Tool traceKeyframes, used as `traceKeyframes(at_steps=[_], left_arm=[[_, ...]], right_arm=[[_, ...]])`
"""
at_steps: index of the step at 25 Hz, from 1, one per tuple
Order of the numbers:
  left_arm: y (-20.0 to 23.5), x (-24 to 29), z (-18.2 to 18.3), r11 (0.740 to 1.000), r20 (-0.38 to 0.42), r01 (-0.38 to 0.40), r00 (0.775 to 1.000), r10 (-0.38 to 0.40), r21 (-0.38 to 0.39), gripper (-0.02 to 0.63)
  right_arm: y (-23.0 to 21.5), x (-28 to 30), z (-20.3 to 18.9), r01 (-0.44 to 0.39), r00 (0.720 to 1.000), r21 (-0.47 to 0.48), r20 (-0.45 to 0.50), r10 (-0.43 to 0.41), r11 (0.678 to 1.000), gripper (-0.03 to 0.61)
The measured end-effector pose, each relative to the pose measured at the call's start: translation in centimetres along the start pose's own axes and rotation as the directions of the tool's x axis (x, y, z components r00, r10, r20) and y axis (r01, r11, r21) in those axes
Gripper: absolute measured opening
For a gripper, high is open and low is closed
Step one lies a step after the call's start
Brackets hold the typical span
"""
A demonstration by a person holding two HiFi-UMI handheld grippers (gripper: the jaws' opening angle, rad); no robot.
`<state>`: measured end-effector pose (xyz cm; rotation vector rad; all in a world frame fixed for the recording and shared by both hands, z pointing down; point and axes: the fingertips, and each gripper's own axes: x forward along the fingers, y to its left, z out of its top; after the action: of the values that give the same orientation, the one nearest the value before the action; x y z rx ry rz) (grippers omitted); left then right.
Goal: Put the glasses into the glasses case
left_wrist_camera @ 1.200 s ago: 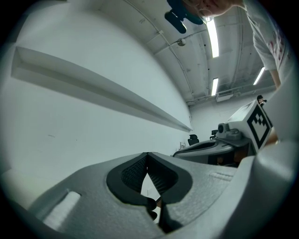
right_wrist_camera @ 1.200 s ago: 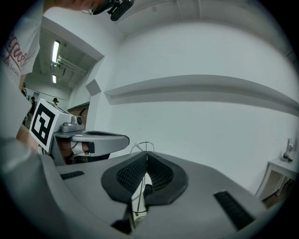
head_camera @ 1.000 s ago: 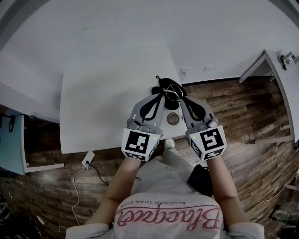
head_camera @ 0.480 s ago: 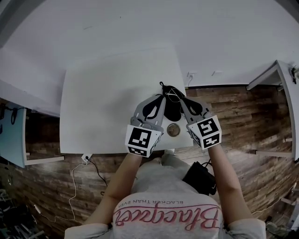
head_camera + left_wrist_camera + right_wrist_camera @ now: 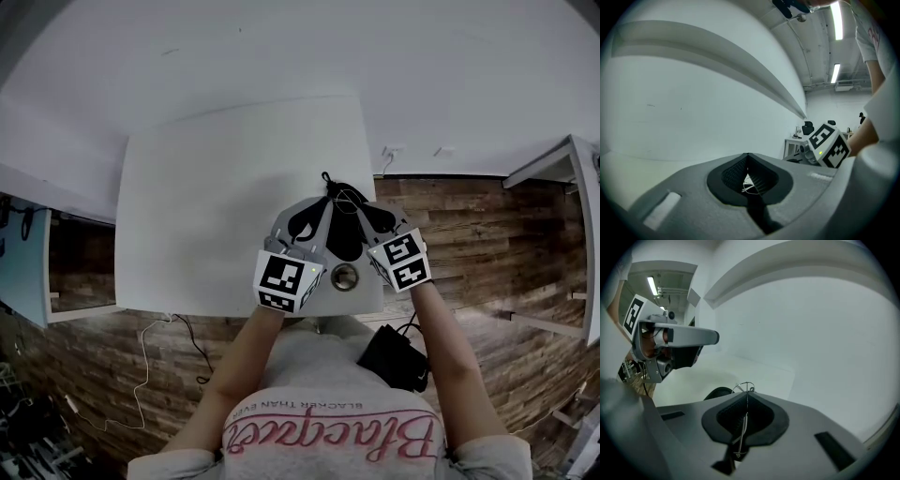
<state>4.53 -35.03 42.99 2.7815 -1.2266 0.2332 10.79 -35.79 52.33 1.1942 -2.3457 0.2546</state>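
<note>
Left gripper point(image 5: 747, 158) and right gripper point(image 5: 746, 394) are both pinched shut on wire. Desk point(image 5: 216, 206): everything sits at its right near corner. The black glasses case point(image 5: 341, 236) lies there, with the thin wire glasses point(image 5: 743, 420) held just above it. Risk: opposed pulls could bend the flimsy frame. The head view shows the case under the glasses; the left gripper view shows only a wisp of wire.

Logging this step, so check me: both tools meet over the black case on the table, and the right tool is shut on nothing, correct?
Not quite. The right tool is shut on the glasses: the right gripper view shows their thin wire clamped between its jaws. The rest holds, over the black case.
</note>
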Motion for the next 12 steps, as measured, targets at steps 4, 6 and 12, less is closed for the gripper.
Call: traceKeyframes(at_steps=[4, 6, 12], left_arm=[[0.4, 0.7, -0.7, 1.0, -0.022, -0.011, 1.0, 0.011, -0.009, 0.006], [0.6, 1.0, -0.9, 1.0, -0.026, -0.015, 1.0, 0.015, -0.015, 0.006], [1.0, 1.3, -1.3, 0.999, -0.037, -0.022, 0.999, 0.021, -0.023, 0.006]], right_arm=[[-0.8, 1.8, -1.7, -0.024, 0.998, 0.006, -0.051, 0.024, 1.0, 0.012], [-1.0, 2.5, -2.4, -0.033, 0.997, 0.0, -0.07, 0.033, 0.999, 0.012], [-1.4, 3.9, -3.6, -0.035, 0.994, -0.013, -0.104, 0.034, 0.999, 0.012]])
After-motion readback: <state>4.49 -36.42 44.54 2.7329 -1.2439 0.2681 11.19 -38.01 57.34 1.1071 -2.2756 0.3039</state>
